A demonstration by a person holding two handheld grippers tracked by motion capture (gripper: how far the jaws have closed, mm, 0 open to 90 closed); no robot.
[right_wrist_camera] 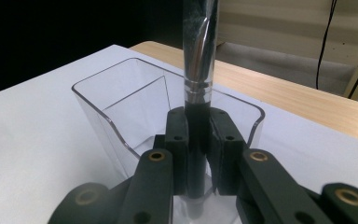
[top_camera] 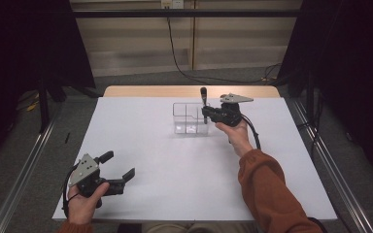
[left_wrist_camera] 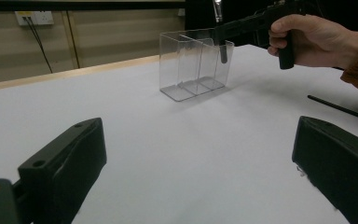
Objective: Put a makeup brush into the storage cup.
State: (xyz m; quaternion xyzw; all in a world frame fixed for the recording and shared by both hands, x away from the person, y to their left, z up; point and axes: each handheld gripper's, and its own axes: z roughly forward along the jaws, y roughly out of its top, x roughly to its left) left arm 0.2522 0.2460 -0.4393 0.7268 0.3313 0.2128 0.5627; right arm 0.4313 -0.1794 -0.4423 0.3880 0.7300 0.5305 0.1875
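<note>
One brush, one clear organiser, two grippers.
Your right gripper (right_wrist_camera: 198,140) pinches the upright brush (top_camera: 204,99) over the end compartment of the three-section clear organiser (top_camera: 187,119), near the desk's (top_camera: 175,170) far edge; whether anything lies inside, you cannot tell. Your left gripper (top_camera: 119,167) rests at the near-left corner, jaws spread.

Brush (right_wrist_camera: 198,70): black handle, silver ferrule, upright over the organizer's end compartment. Clear plastic organizer (top_camera: 188,118): three compartments, upright, far table centre.
</note>
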